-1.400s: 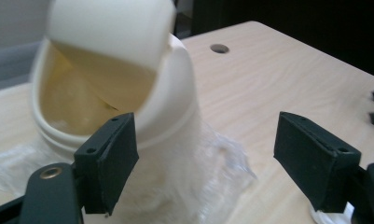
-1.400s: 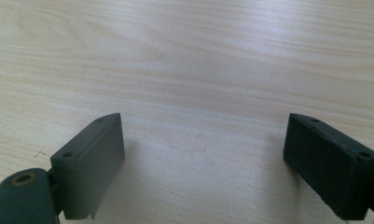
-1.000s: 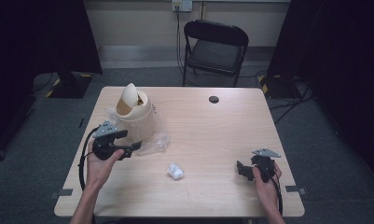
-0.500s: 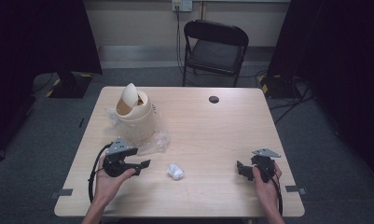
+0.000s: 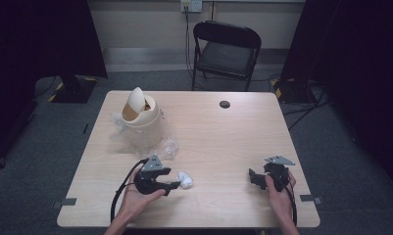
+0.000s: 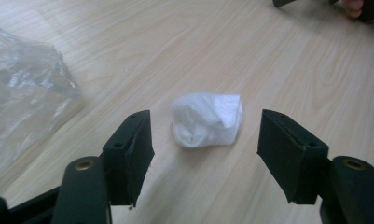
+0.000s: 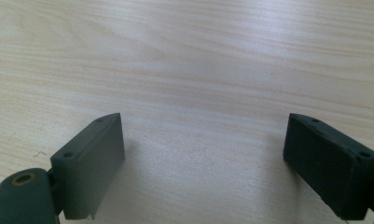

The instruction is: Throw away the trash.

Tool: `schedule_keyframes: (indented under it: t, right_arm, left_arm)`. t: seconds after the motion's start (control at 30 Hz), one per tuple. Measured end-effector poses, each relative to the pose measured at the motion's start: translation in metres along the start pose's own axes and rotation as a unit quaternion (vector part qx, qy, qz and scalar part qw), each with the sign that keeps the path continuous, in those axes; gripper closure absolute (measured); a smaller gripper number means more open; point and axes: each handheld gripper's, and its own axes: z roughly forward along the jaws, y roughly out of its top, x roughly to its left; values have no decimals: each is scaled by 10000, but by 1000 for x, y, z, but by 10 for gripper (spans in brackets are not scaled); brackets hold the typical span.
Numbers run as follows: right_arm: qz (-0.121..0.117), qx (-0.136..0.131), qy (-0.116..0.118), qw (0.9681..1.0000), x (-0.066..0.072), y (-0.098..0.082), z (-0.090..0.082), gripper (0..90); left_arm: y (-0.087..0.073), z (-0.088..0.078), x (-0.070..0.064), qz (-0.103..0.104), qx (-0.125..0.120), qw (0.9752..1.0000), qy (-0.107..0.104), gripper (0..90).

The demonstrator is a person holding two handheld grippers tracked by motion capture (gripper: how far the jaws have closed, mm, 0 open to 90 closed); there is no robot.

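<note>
Left gripper (image 5: 177, 185) low, level (jaws closing) before tissue wad (image 6: 207, 119)

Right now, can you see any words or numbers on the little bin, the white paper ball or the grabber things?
None: no word, number or label can be read anywhere. The cream bin, the crumpled white paper ball, the clear plastic bag, the left gripper, the right gripper and the wooden table all look plain.

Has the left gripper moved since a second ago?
Yes. The left gripper moved away from the small bin toward the crumpled tissue, jaws closing, not yet touching it.
</note>
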Motion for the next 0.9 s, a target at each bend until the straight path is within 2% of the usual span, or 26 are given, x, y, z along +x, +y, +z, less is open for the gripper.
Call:
schedule_keyframes:
  t: [0.07, 0.2, 0.3, 0.33, 0.37, 0.43, 0.5, 0.57, 0.63, 0.67, 0.73, 0.83, 0.9]
  right_arm:
    - [0, 0, -1, 10000, 0, 0, 0, 116]
    - [0, -1, 0, 10000, 0, 0, 0, 116]
    - [0, 0, 0, 10000, 0, 0, 0, 116]
    - [0, -1, -1, 10000, 0, 0, 0, 116]
    - [0, 0, 0, 10000, 0, 0, 0, 116]
    - [0, 0, 0, 10000, 0, 0, 0, 116]
    - [0, 0, -1, 10000, 0, 0, 0, 116]
    - [0, 0, 1, 10000, 0, 0, 0, 116]
    - [0, 0, 0, 10000, 0, 0, 0, 116]
    - [-1, 0, 0, 10000, 0, 0, 0, 116]
    - [-1, 0, 0, 10000, 0, 0, 0, 116]
    - [0, 0, 0, 10000, 0, 0, 0, 116]
    - [-1, -1, 0, 10000, 0, 0, 0, 116]
  left_arm:
    - [0, 9, -2, 25, 62, 10000, 55, 414]
    - [3, 15, -1, -70, 25, 10000, 24, 404]
    - [3, 21, -1, -91, 112, 9999, 54, 388]
    - [2, 23, 0, -32, 195, 9997, 123, 393]
    - [1, 24, 0, -69, 189, 9997, 124, 419]
    - [2, 26, 0, -20, 207, 9997, 119, 445]
    - [1, 29, -2, 10, 212, 9997, 157, 509]
    - [1, 33, -2, -18, 262, 9996, 103, 497]
    - [0, 36, -4, -30, 344, 9993, 133, 491]
    - [0, 37, -3, 27, 387, 9991, 145, 480]
    - [0, 38, -3, -15, 363, 9992, 137, 474]
    - [0, 41, -4, -5, 379, 9992, 142, 507]
    - [0, 41, -4, 72, 424, 9989, 163, 553]
